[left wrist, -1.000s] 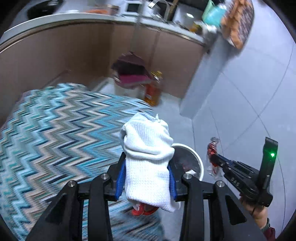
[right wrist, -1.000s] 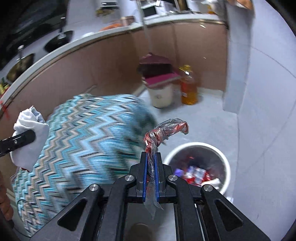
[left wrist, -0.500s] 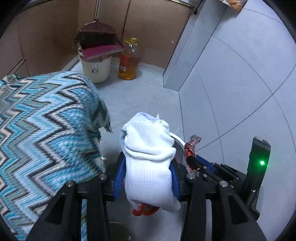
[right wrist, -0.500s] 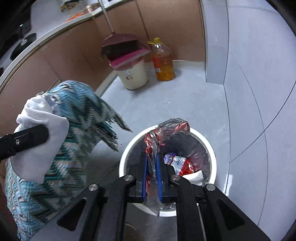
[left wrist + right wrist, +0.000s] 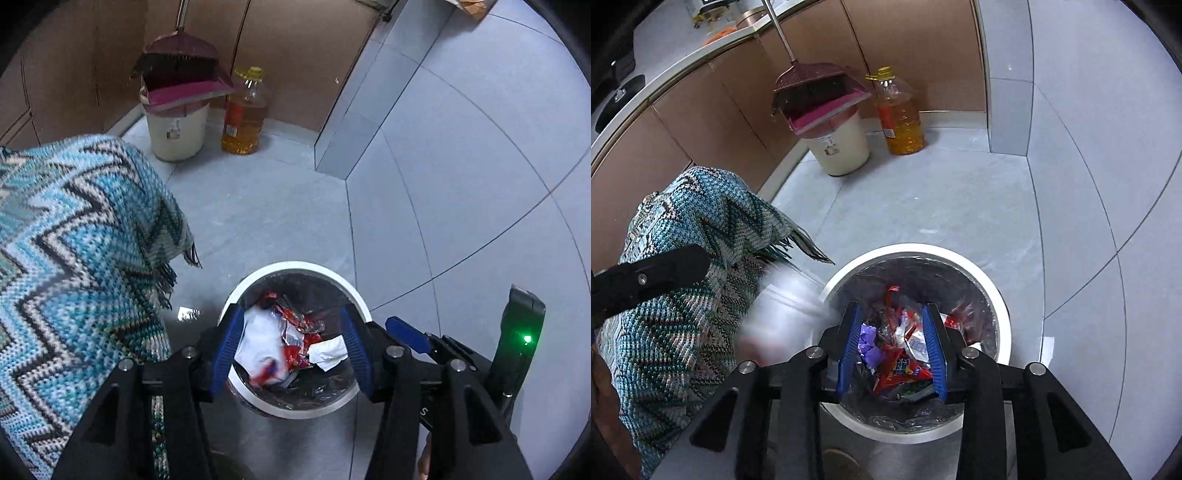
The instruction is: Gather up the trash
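A round white-rimmed trash bin (image 5: 325, 271) with a dark liner stands on the grey floor; it also shows in the right wrist view (image 5: 993, 291). Both grippers hover right over it. My left gripper (image 5: 291, 349) is open and empty; a white cloth (image 5: 258, 343) lies in the bin among red wrappers (image 5: 299, 332). In the right wrist view the cloth (image 5: 779, 314) is a white blur at the bin's left rim. My right gripper (image 5: 894, 350) is open and empty above wrappers (image 5: 901, 369) in the bin.
A table under a blue zigzag knitted cloth (image 5: 74, 258) overhangs left of the bin. At the back, against brown cabinets, stand a cream bucket (image 5: 177, 129) with a maroon dustpan and broom, and a bottle of oil (image 5: 245, 114). A grey wall runs right.
Both grippers moved over the bin and opened. The left let go of the white cloth, the right let go of the twisted wrapper; both dropped toward the bin.
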A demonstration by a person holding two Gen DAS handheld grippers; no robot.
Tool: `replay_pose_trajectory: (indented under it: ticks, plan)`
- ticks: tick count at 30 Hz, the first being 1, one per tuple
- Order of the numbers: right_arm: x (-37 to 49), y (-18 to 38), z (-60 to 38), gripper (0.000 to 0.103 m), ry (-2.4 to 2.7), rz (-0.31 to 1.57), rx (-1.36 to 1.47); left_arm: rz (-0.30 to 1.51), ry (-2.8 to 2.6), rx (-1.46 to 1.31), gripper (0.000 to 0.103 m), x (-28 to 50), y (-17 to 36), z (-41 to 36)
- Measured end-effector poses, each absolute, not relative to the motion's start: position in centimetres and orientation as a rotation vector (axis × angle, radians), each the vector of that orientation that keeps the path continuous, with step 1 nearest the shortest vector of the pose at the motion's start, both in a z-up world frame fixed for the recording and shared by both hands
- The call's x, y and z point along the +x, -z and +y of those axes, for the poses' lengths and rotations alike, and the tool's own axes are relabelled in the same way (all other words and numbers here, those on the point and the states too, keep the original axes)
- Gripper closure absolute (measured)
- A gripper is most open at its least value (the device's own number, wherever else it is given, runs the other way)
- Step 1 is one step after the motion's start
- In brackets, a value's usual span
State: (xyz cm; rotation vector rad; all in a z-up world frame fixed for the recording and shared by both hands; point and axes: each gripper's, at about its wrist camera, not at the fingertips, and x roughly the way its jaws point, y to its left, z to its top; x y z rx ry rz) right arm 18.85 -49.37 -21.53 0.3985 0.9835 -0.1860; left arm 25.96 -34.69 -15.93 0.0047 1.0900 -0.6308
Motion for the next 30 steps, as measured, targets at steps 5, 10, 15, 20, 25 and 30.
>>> replay_pose_trajectory:
  ticks: [5,10,15,20,25,30]
  plan:
    - [17.6,20.1,-49.3,0.069,0.211,0.953,0.386,1.046,0.636,0.010,0.051,24.6,14.0,-33.3]
    - [16.0,17.3,-47.5,0.069,0.214,0.908,0.335,0.941,0.596,0.043,0.051,22.0,10.7,-30.1]
    - [13.9,13.4,-42.8,0.068,0.155,0.851,0.264,0.839,0.513,0.072,0.051,18.6,7.4,-24.9]
    - [11.6,9.7,-36.8,0.062,0.069,0.792,0.215,0.742,0.393,0.096,0.051,14.6,4.2,-19.0]
    - [9.5,6.4,-31.1,0.055,-0.018,0.735,0.159,0.669,0.249,0.100,0.051,9.9,1.5,-11.5]
    - [6.8,3.4,-25.2,0.047,-0.092,0.673,0.106,0.607,0.127,0.098,0.051,5.3,0.1,-5.3]
